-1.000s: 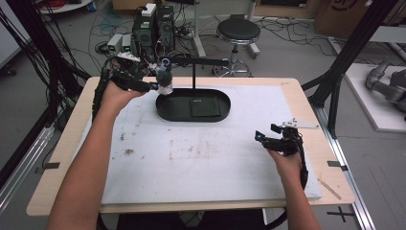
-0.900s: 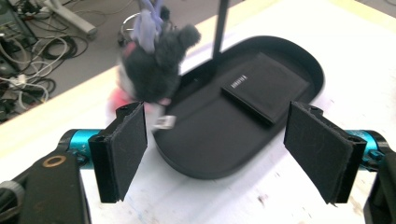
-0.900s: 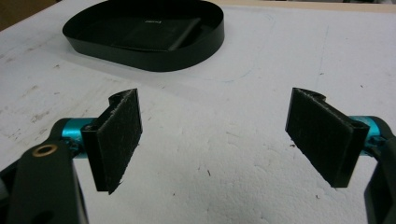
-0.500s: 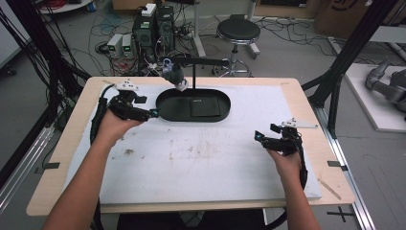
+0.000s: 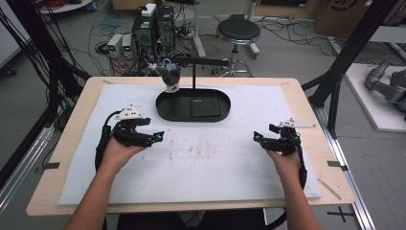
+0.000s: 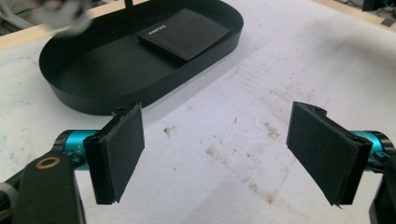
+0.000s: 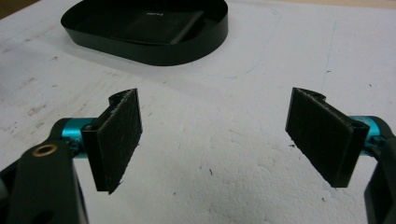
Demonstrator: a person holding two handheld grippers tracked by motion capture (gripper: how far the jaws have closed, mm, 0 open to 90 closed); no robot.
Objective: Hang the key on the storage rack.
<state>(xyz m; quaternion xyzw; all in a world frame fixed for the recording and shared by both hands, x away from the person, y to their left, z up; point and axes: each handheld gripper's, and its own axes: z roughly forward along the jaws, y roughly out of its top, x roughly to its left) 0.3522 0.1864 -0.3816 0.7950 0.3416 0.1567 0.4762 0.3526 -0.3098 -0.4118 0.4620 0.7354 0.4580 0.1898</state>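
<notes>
While both tongs, left (image 5: pixel 154 137) and right (image 5: pixel 258 139), rest released and empty on the white surface (image 5: pixel 210 163), the black tray (image 5: pixel 193 106) sits beyond them, with a small object (image 5: pixel 169 75) hanging over its left end.

Tray (image 5: pixel 165 111) at mat's (image 5: pixel 206 177) far edge, w/ pad (image 5: pixel 205 107) in it.
</notes>
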